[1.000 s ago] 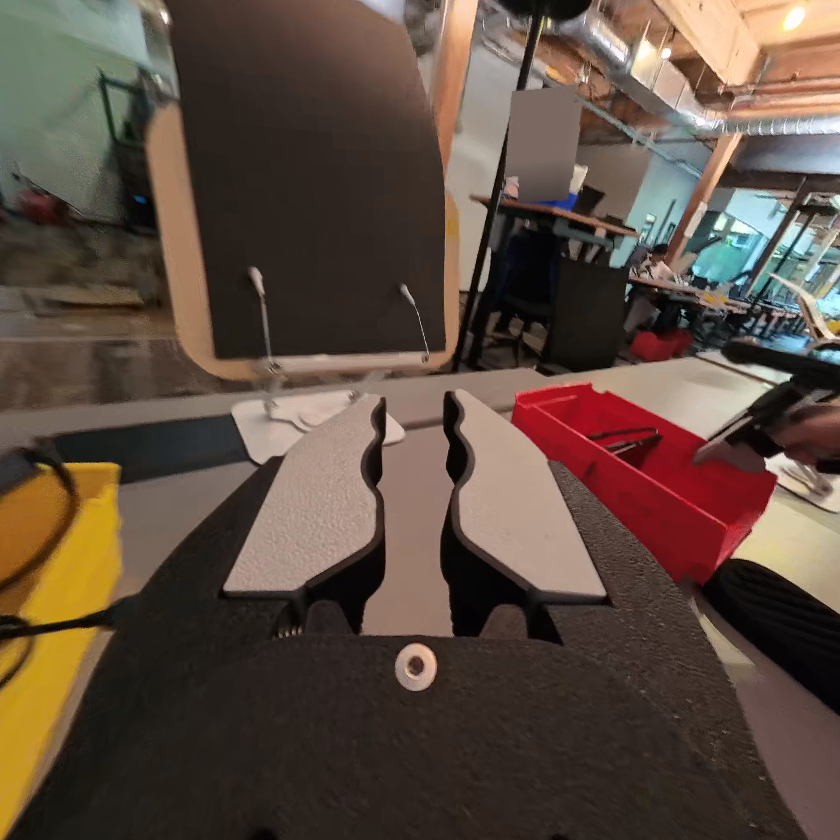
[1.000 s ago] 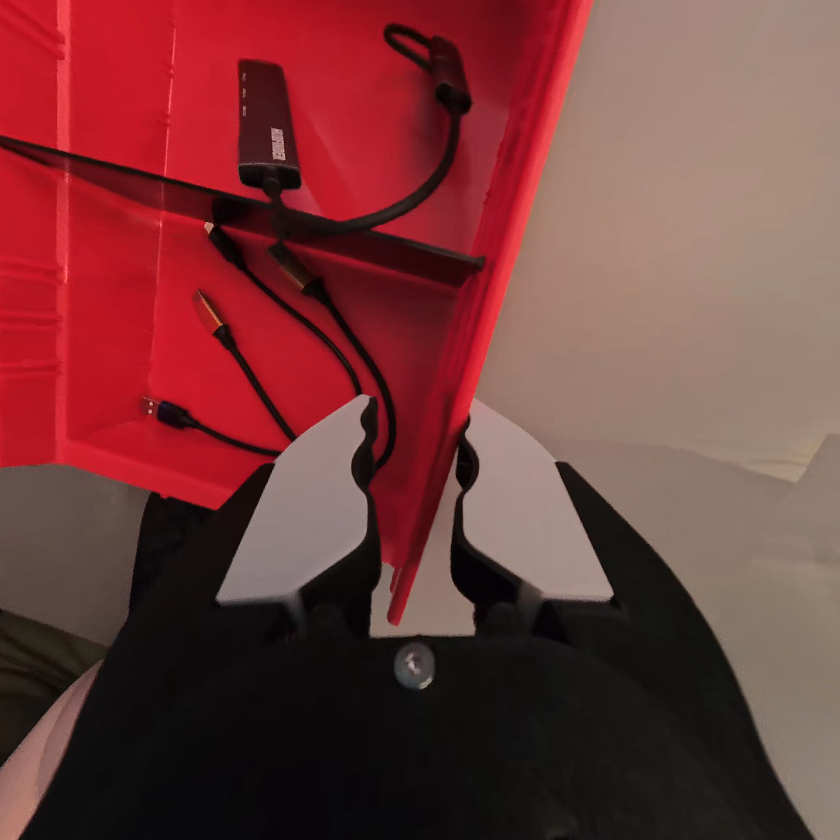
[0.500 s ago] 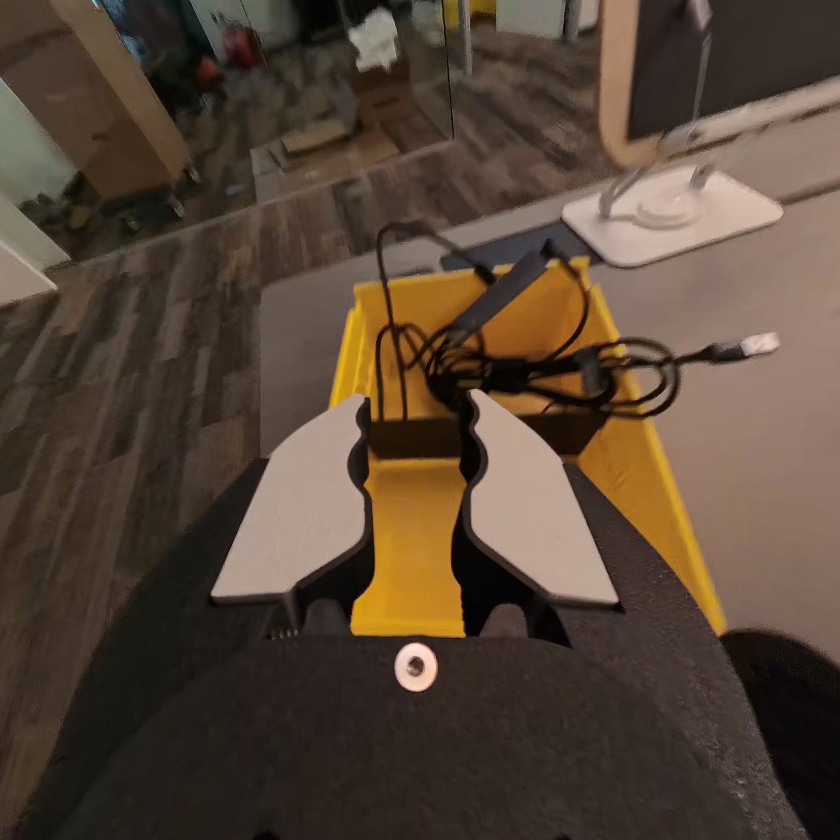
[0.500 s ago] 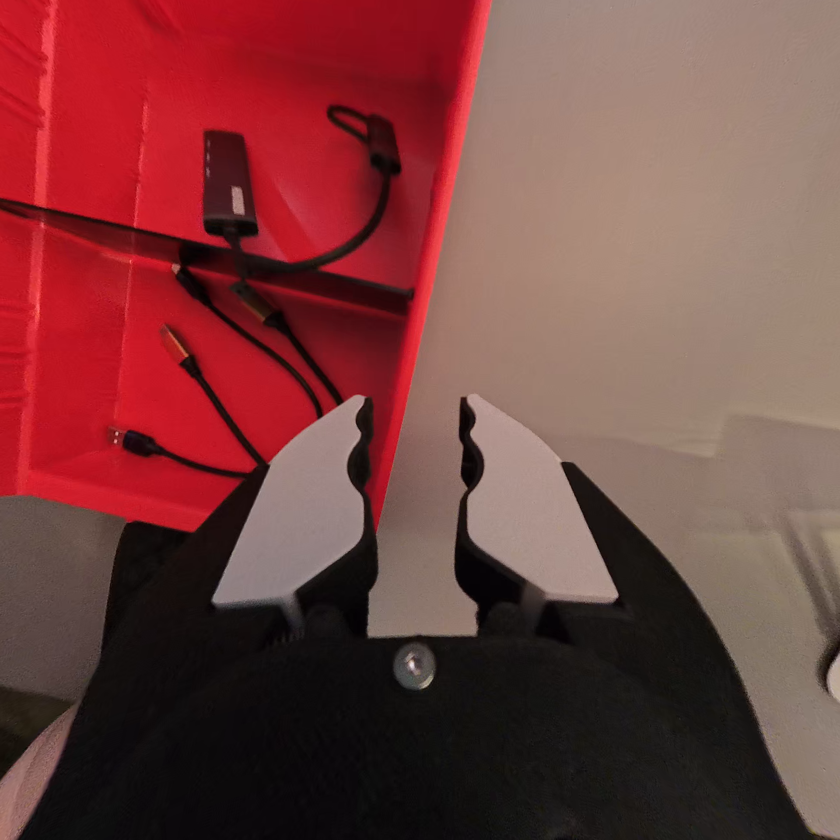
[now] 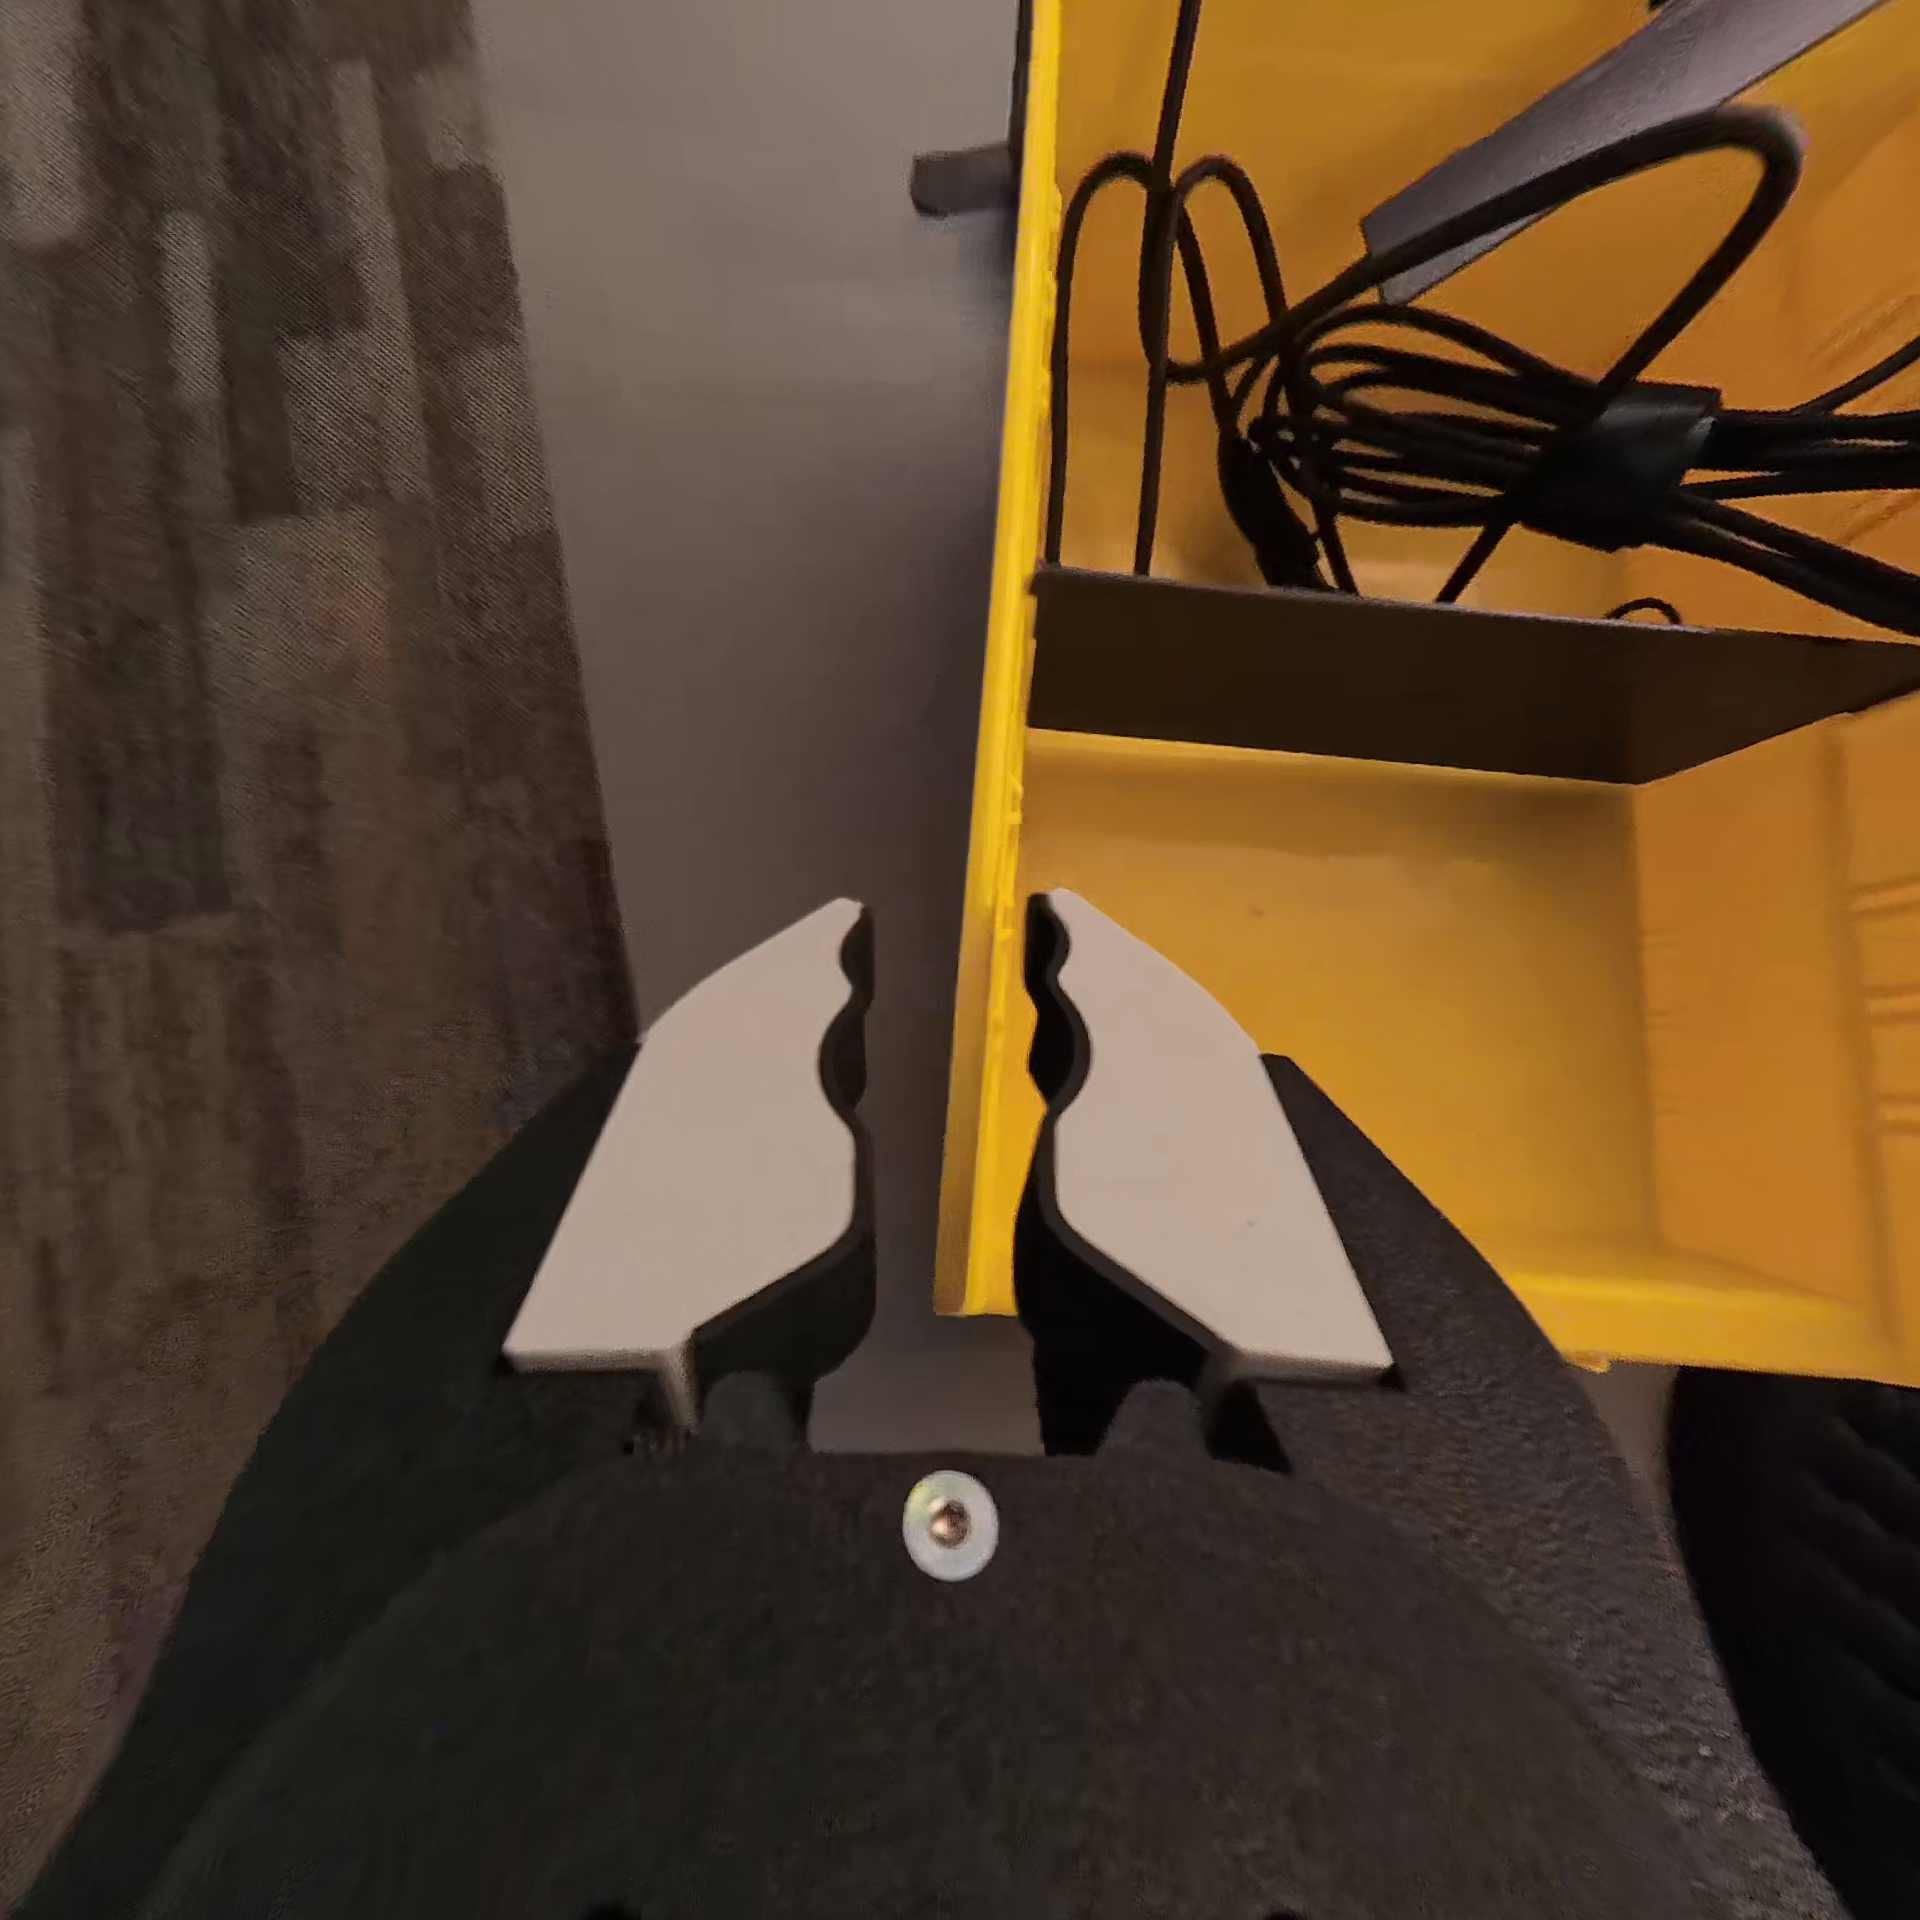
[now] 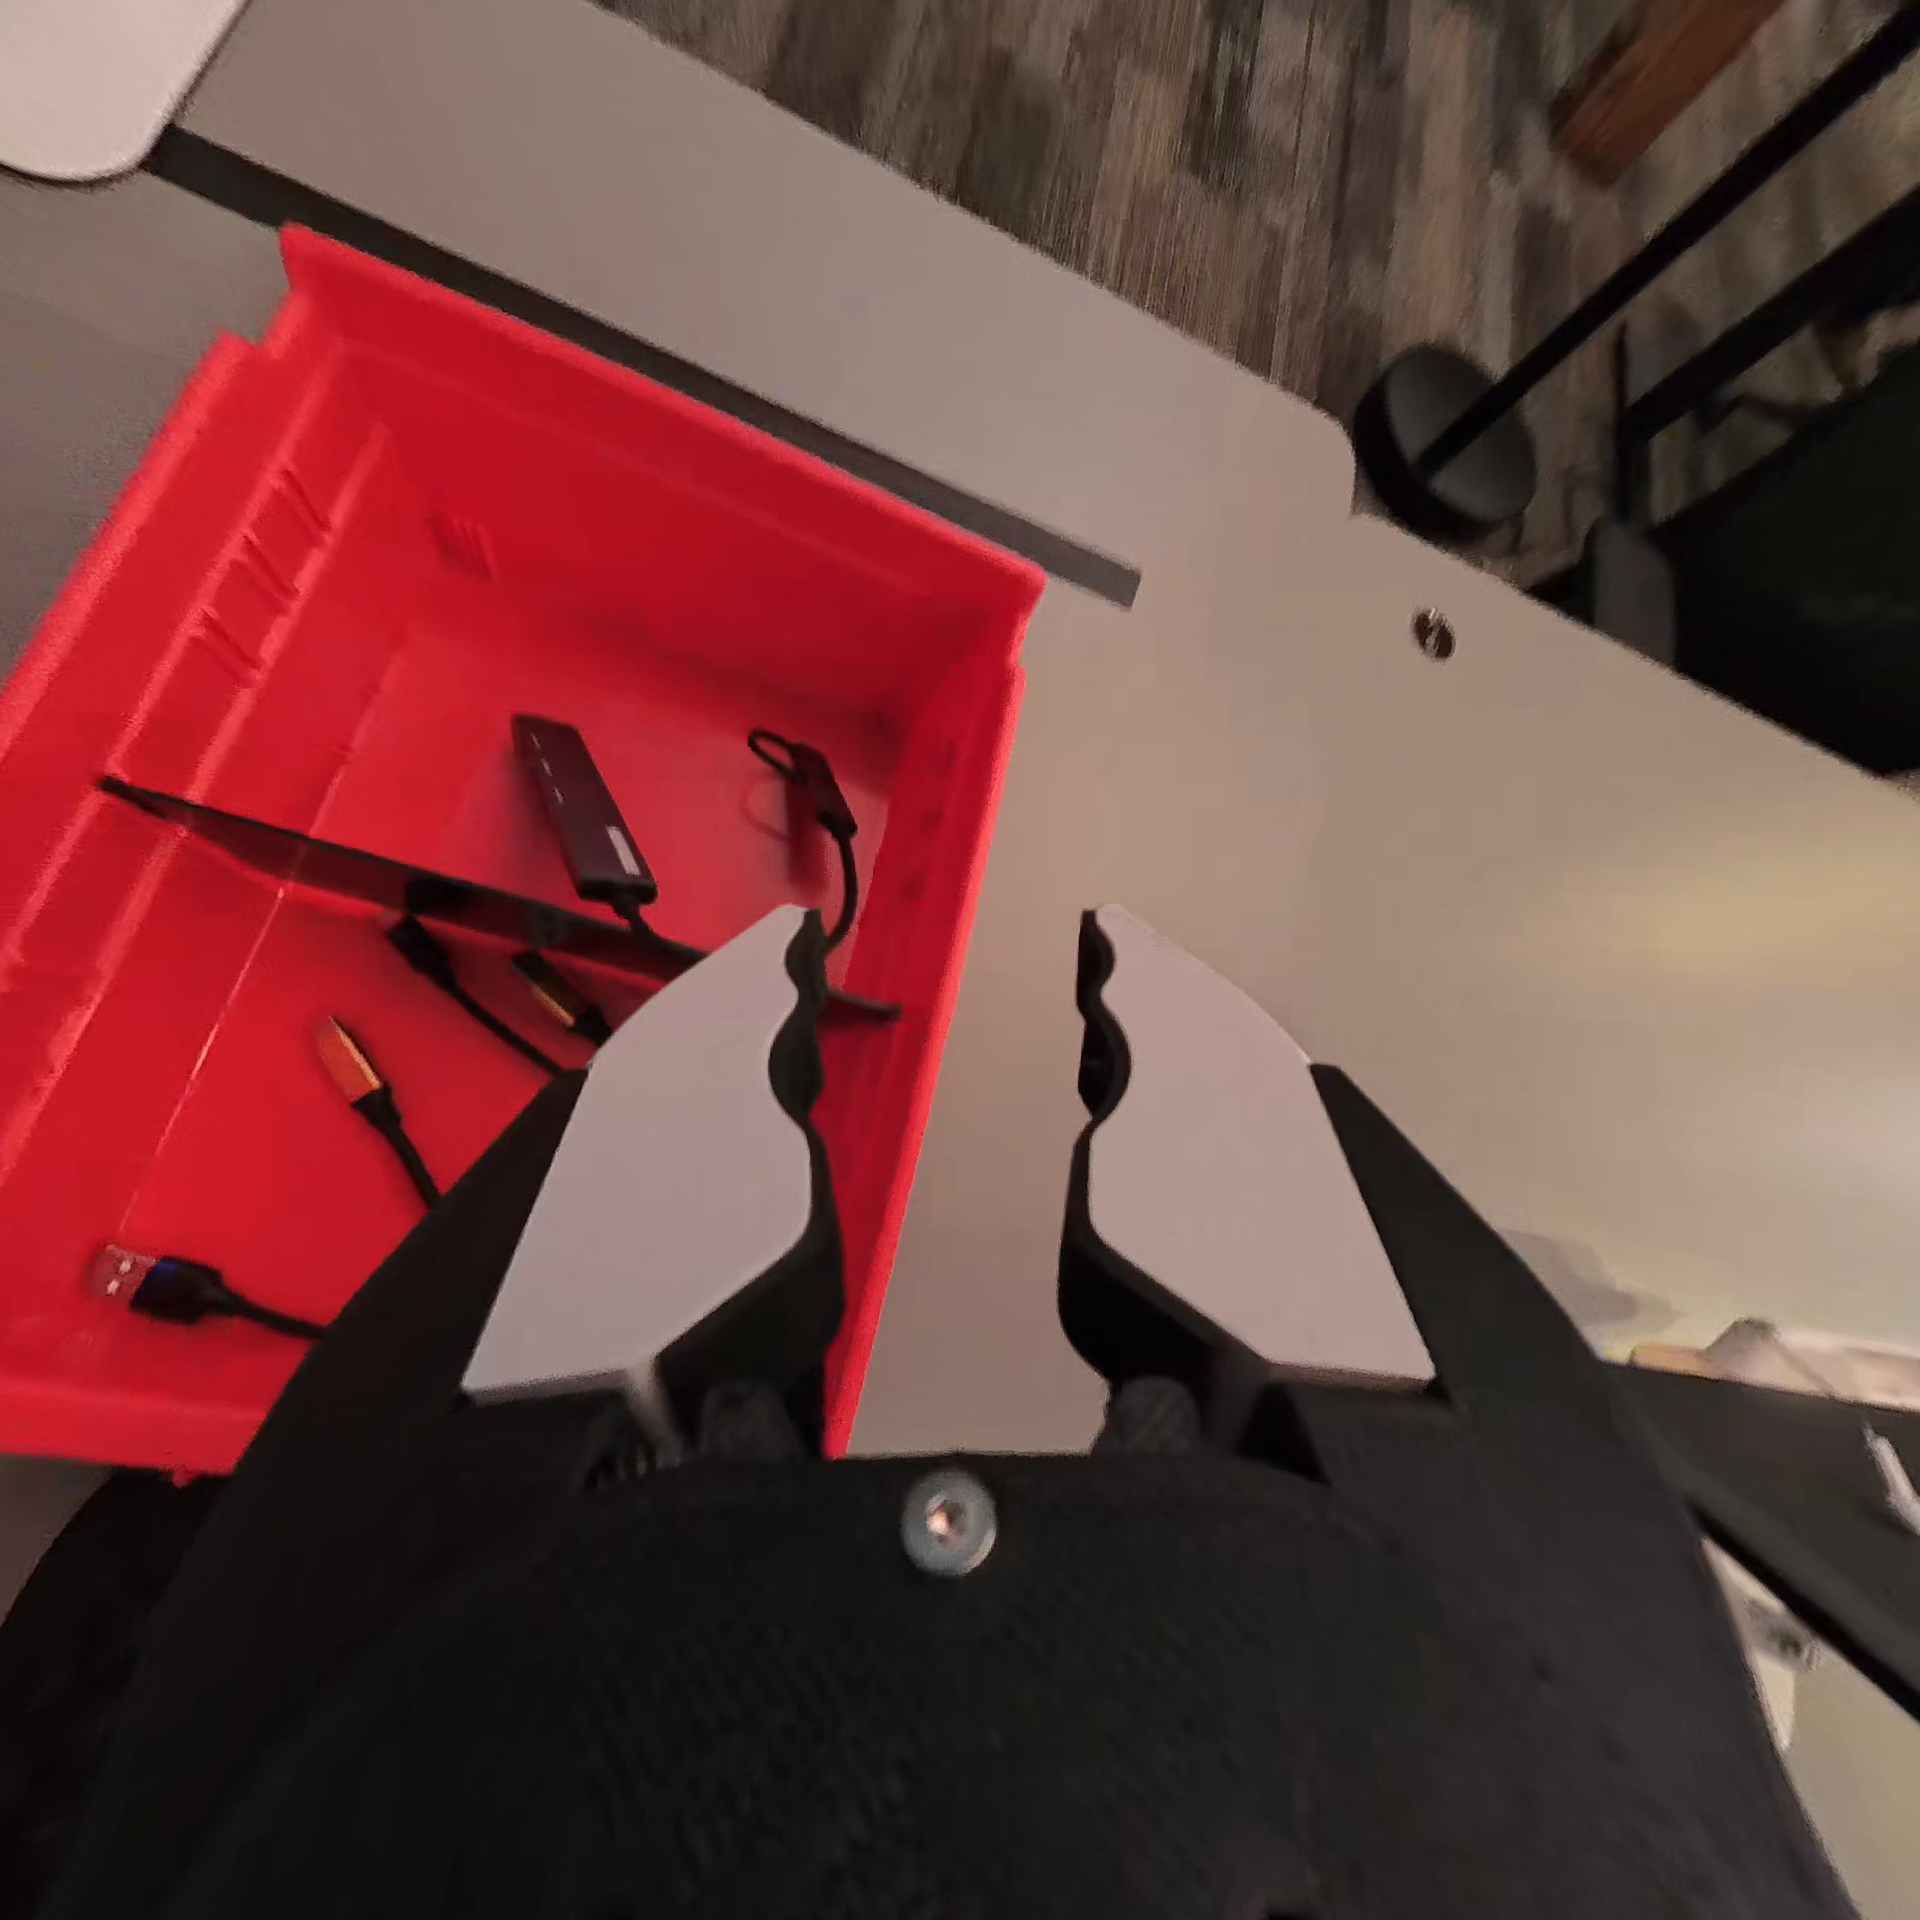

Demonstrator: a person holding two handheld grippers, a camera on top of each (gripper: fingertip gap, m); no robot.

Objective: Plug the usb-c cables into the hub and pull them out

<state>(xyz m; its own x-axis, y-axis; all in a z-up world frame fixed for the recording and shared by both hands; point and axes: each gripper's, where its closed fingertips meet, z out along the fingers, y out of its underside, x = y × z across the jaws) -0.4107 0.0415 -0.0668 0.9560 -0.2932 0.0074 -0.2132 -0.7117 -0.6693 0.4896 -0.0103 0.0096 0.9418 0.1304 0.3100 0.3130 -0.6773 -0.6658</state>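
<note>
My left wrist camera sits low and close, looking forward along its fingers (image 5: 727,1122) at the left wall of the yellow bin (image 5: 1013,727), with floor to the left. My right wrist camera looks steeply down from higher up, tilted, onto the red bin (image 6: 935,935) and the grey table (image 6: 1351,831), floor beyond the far edge. The two views share only the grey tabletop and the floor.

Dim, warm light; motion blur on floor and bins; wide-angle bending at edges
</note>
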